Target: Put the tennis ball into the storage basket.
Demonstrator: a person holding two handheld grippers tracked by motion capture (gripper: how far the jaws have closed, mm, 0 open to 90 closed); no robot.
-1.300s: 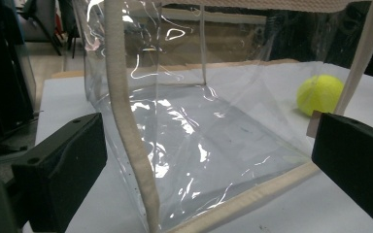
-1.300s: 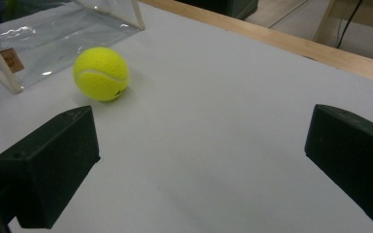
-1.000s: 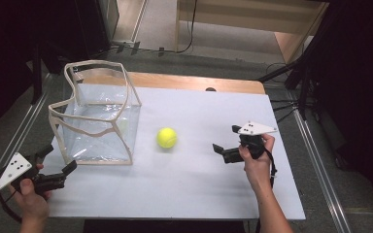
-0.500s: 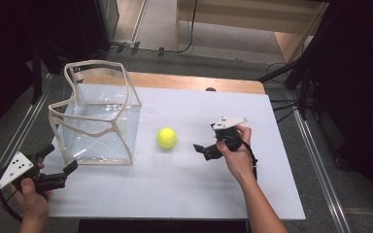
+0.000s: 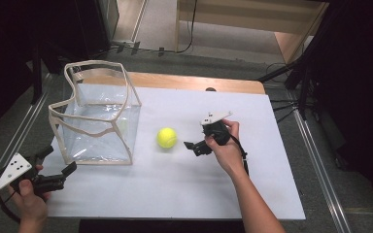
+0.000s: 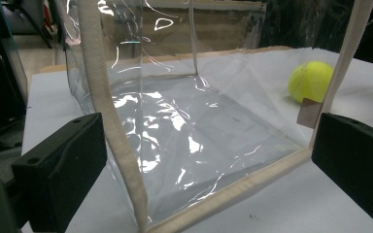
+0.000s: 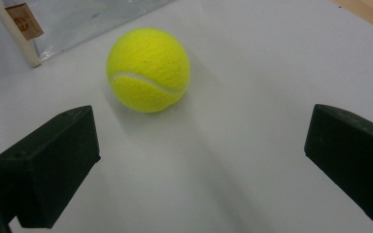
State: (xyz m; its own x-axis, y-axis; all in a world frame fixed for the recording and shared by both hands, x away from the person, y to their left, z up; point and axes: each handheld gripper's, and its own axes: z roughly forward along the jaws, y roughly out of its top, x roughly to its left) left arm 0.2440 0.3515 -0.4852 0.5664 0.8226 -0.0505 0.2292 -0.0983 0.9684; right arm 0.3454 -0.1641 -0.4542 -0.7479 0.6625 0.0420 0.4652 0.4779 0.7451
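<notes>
Right now, from left to right across the table:

Left gripper: held low at the near left corner of the white table, jaws spread wide with nothing between them. Its own view looks straight at the near lower edge of the bag, which sits just ahead of the jaws and does not touch them.

Clear bag: a see-through plastic tote with cream fabric trim, standing upright and open at the top, on the left part of the table. Nothing lies inside that I can see. A small brown tag hangs at its near right corner.

Tennis ball: yellow-green, resting on the table just right of the bag, apart from it, between the bag and the right gripper.

Right gripper: jaws spread wide, empty, pointing left at the ball. In its own view the ball lies ahead and a little toward the left jaw, not yet between the two.

Key relation: the ball is near the right gripper and well apart from the left one. My guess is a short reach forward, nudged toward that left jaw, would centre it. Being round, it has no long axis to line up with, though it may roll if bumped.
</notes>
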